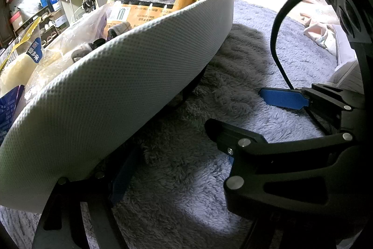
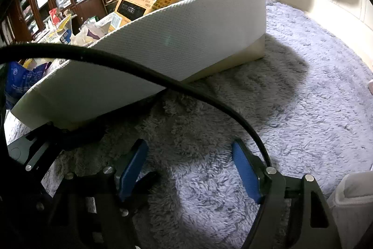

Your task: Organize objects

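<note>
A big white box point(image 2: 177, 39) full of bags sits on the fluffy rug point(image 2: 291, 97). An orange bag point(image 2: 144, 1) sticks up inside. The right claw point(image 2: 188, 169) is wide open over the rug, near the box, holding nothing. The left claw point(image 1: 177, 169) is wide too, its left finger tucked under the box.
</note>
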`<state>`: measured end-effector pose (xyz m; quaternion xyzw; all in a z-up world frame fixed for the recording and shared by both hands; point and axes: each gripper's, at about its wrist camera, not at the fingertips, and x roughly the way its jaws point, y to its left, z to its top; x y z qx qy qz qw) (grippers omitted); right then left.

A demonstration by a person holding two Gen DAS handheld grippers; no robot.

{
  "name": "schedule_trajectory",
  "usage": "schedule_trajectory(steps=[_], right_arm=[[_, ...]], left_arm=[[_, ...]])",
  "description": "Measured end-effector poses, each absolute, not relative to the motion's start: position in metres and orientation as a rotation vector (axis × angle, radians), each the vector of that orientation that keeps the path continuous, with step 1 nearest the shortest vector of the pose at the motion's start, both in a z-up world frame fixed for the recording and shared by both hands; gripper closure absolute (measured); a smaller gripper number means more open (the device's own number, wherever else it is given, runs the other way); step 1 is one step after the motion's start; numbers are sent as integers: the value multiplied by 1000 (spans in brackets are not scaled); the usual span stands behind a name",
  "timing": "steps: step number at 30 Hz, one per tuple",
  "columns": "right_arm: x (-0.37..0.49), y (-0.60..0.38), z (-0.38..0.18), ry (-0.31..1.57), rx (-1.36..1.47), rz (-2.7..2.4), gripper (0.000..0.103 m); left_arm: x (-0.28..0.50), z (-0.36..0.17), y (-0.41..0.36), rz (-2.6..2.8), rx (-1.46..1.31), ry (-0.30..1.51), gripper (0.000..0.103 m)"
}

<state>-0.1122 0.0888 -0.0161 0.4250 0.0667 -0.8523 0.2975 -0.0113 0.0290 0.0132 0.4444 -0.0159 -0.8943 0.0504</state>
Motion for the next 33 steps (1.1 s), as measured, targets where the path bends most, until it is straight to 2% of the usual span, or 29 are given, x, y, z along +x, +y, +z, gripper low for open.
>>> schedule_trajectory(steps=[12, 15, 16, 18, 20, 24, 27, 33], right_arm=[[-114, 85, -16, 178, 1138, -2250, 24], [-96, 87, -11, 265, 1189, -2173, 24], [-84, 87, -9, 302, 1186, -2141, 24], [-68, 86, -9, 365, 1140, -2132, 24], [-68, 83, -11, 351, 1124, -2163, 22], [-73, 75, -14, 311, 1127, -2216, 17], [-73, 76, -14, 303, 1117, -2222, 16], [-79, 72, -18, 312, 1120, -2218, 8]], left_arm=[[-10, 14, 27, -2732, 1385, -33, 24], [13, 17, 37, -2792, 1492, -175, 23], [25, 17, 43, -2843, 1485, -259, 19], [37, 13, 46, -2877, 1411, -313, 10], [30, 12, 42, -2838, 1436, -270, 0], [21, 8, 27, -2851, 1528, -100, 0], [22, 9, 30, -2850, 1518, -125, 0], [28, 6, 29, -2859, 1514, -103, 0]])
